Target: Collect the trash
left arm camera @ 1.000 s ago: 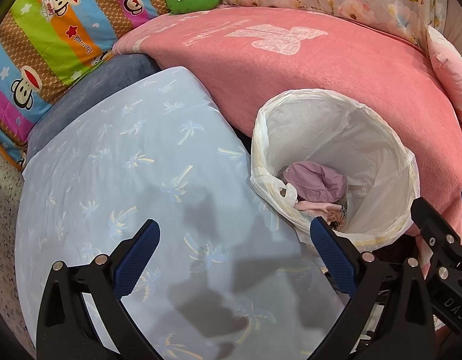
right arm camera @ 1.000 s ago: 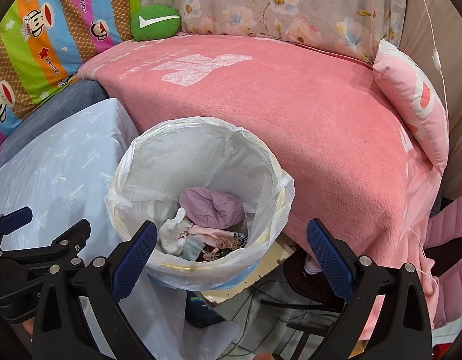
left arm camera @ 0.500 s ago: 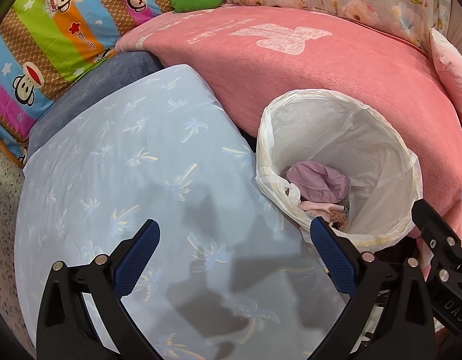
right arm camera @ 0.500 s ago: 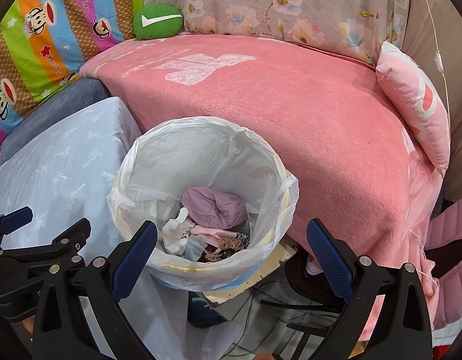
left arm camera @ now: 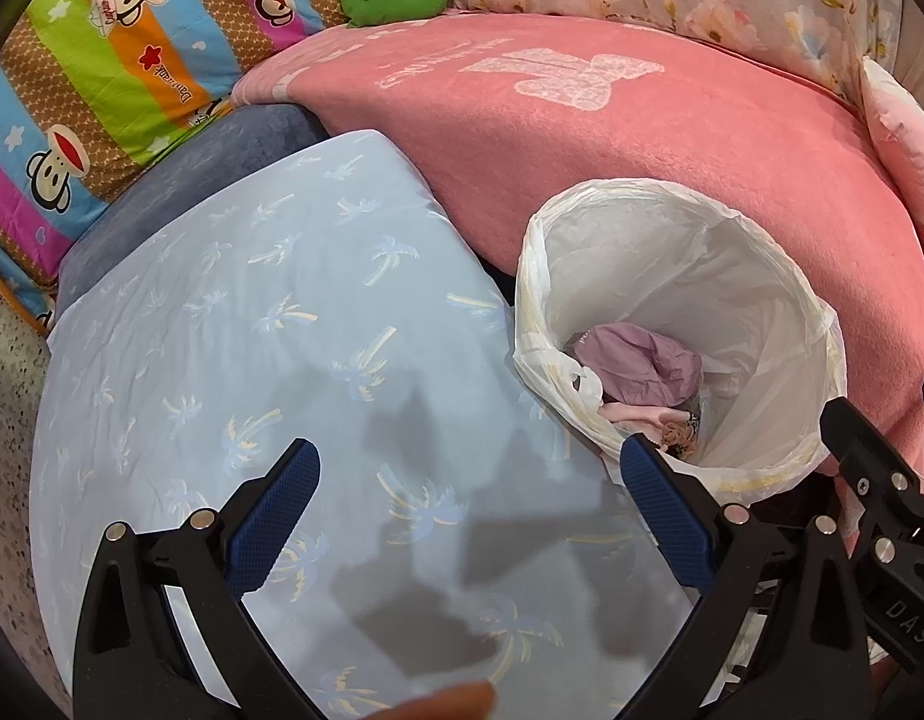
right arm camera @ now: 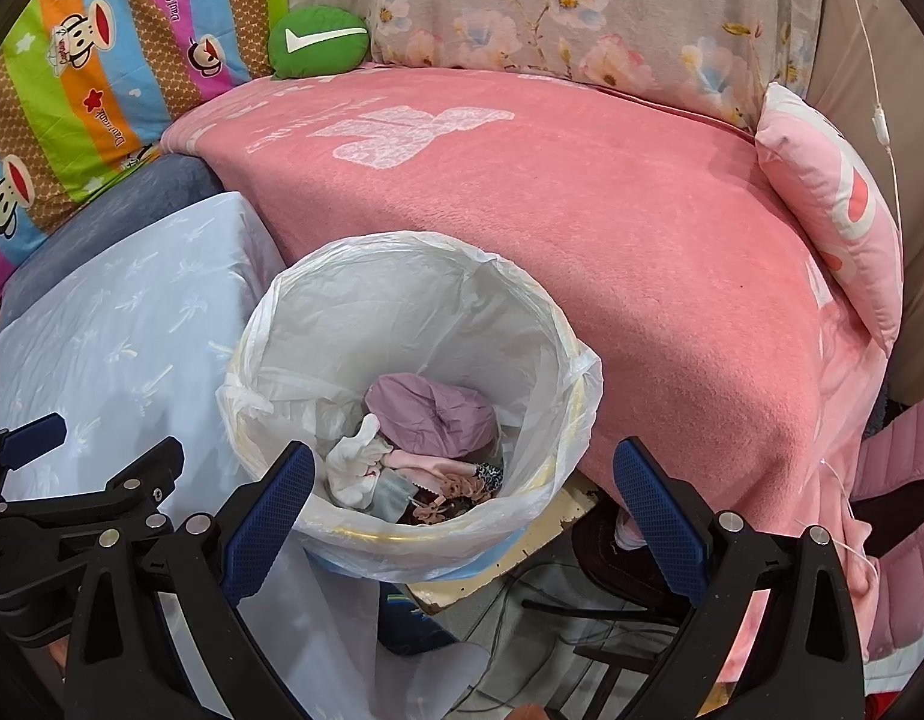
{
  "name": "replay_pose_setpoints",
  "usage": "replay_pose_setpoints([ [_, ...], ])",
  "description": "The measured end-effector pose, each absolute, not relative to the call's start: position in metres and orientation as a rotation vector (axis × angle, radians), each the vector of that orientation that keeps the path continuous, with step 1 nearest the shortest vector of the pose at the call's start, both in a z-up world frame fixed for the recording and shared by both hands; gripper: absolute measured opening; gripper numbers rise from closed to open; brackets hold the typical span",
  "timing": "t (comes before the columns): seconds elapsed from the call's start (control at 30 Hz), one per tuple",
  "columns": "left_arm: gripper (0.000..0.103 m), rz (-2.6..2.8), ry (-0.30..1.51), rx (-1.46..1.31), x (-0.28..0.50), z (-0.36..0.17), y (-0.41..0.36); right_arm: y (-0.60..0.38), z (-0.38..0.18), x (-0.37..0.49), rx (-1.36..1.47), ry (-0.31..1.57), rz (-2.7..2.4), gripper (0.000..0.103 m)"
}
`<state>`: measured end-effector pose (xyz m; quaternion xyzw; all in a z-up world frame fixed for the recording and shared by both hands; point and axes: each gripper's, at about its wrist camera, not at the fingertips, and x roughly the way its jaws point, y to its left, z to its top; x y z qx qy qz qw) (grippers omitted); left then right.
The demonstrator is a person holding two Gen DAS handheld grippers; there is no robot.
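Observation:
A round bin with a white plastic liner point(right arm camera: 354, 300) point(left arm camera: 690, 252) stands between a light blue table and a pink bed. Inside lie a crumpled purple piece point(right arm camera: 429, 414) point(left arm camera: 639, 360), white tissue point(right arm camera: 357, 462) and other scraps. My right gripper point(right arm camera: 462, 480) is open and empty, its jaws held wide just above the bin's near rim. My left gripper point(left arm camera: 468, 480) is open and empty above the blue tablecloth point(left arm camera: 270, 324), left of the bin. The left gripper also shows in the right wrist view at lower left point(right arm camera: 90, 468).
A pink blanket covers the bed point(right arm camera: 552, 192) behind the bin. A green cushion point(right arm camera: 318, 39), a striped monkey-print cover point(left arm camera: 102, 60) and a pink pillow point(right arm camera: 834, 210) line the back. Cables and a dark object lie on the floor point(right arm camera: 522, 618) under the bin's right side.
Both views have shifted slightly, so the bin sits a little lower and more to the right. Both grippers stay open and empty.

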<state>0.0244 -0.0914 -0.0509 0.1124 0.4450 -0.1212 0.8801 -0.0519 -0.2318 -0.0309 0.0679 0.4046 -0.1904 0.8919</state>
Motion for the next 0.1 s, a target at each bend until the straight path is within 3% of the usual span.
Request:
replay_pose_setpoints([
  [0.1,0.096,-0.26,0.929,0.233,0.0249,-0.0509,-0.0903,-0.2305,-0.0311,-0.0518,0.14,0.84,-0.394,0.097],
])
